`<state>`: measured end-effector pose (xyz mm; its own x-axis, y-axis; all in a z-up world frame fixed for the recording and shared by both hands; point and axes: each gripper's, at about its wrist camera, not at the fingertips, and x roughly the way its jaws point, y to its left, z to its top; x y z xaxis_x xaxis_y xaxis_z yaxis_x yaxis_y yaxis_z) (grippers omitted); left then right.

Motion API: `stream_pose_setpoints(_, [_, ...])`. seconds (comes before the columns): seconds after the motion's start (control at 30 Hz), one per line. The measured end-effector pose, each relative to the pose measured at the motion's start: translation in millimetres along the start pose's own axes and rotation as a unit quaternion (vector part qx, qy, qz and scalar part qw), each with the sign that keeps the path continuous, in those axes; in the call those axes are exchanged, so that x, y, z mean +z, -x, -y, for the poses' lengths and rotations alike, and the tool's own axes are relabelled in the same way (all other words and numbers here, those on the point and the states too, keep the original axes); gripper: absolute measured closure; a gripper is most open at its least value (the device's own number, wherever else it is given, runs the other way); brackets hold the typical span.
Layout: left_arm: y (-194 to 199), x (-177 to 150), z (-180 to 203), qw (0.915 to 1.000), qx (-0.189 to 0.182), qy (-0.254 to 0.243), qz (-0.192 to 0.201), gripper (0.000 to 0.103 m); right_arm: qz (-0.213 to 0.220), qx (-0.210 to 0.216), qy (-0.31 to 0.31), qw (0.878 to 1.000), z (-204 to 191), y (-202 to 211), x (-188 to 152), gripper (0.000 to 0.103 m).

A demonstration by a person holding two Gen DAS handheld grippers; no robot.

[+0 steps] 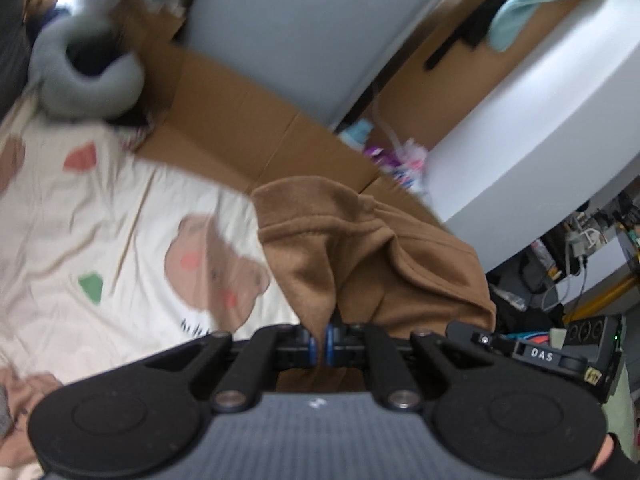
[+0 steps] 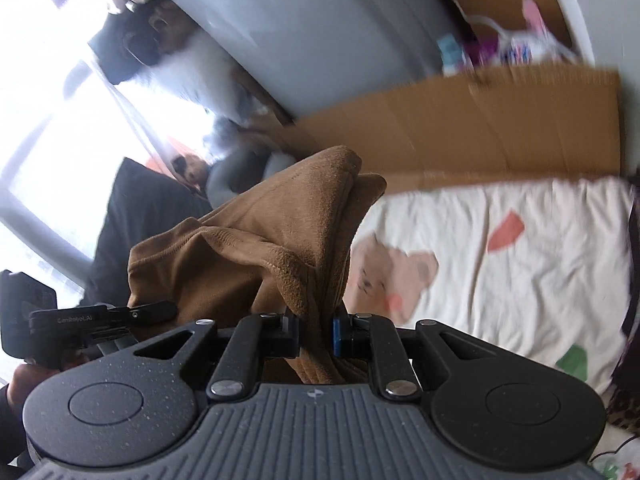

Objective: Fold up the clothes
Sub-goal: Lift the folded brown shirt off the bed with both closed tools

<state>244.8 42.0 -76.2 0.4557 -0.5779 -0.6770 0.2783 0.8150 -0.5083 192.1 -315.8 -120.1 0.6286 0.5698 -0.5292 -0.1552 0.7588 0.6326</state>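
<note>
My L gripper [image 1: 320,346] pinches brown garment [image 1: 360,248] thin, R gripper [image 2: 316,330] clamps thicker bunch of it; fabric rises toward 12 o'clock, bear-print sheet [image 2: 500,264] at 3.

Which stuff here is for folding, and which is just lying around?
For folding: brown fleece garment, pinched by left gripper and right gripper; cream bear-print bedsheet.

Lying around: flat brown cardboard, grey ring-shaped cushion, turquoise cloth.

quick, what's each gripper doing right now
left gripper: shut on the brown garment
right gripper: shut on the same brown garment
</note>
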Motion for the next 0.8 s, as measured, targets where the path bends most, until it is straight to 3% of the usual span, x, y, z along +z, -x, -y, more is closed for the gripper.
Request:
stream_pose_setpoints(0.2, [44, 30, 57, 0.9991, -0.001, -0.034, 0.024, 0.098, 0.027, 0.001, 0.0, 1.0, -36, 54, 35, 0.09])
stream_pose_setpoints(0.5, [91, 60, 124, 0.9979, -0.01, -0.044, 0.047, 0.098, 0.069, -0.006, 0.035, 0.997, -85, 134, 78, 0.09])
stream_pose_setpoints(0.8, [130, 64, 185, 0.9946, -0.023, -0.067, 0.075, 0.098, 0.114, -0.006, 0.057, 0.992, -115, 206, 113, 0.09])
